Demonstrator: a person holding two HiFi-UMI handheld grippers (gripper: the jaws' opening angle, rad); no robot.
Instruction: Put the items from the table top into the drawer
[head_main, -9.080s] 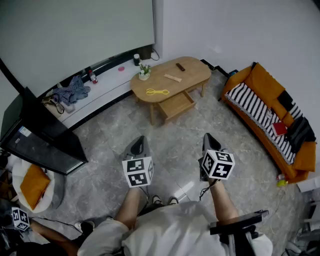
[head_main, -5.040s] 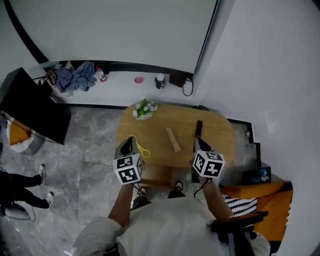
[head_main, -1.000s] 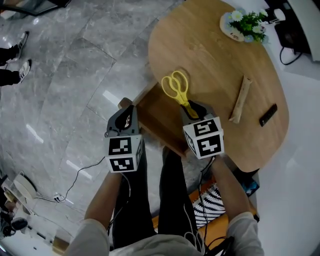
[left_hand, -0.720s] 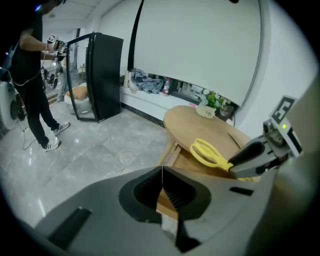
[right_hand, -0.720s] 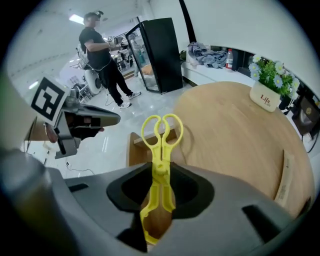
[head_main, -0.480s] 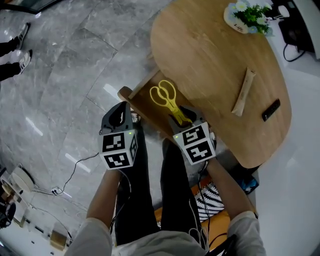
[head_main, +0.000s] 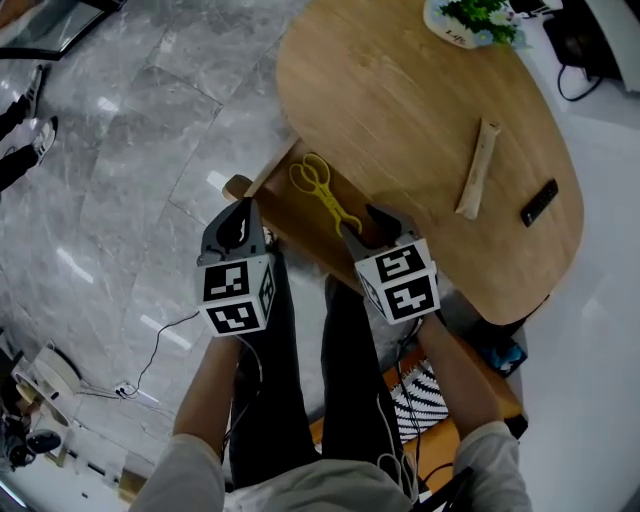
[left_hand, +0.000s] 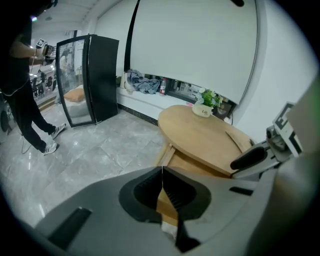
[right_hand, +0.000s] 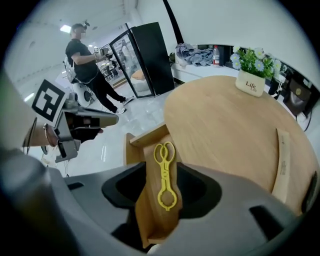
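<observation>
The yellow scissors (head_main: 322, 190) lie flat in the open wooden drawer (head_main: 292, 222) under the round table (head_main: 400, 100). My right gripper (head_main: 366, 222) hangs just above their blade end; its jaws have just been opening and stand wide apart, touching nothing. In the right gripper view the scissors (right_hand: 165, 175) rest on the drawer floor (right_hand: 144, 150) between the spread jaws. My left gripper (head_main: 238, 222) hovers over the drawer's outer corner, shut and empty, as the left gripper view (left_hand: 162, 192) shows. A wooden stick (head_main: 476, 183) and a black remote (head_main: 540, 203) lie on the table.
A potted plant (head_main: 470, 20) stands at the table's far end. My legs are right below the drawer. A person in black (right_hand: 85, 55) stands by a black glass-door cabinet (left_hand: 87, 80). A cable (head_main: 165, 350) trails on the grey tiled floor.
The right gripper carried the scissors from the table edge over the drawer, opened and let them go; they now lie in the drawer. The left gripper barely moved.
</observation>
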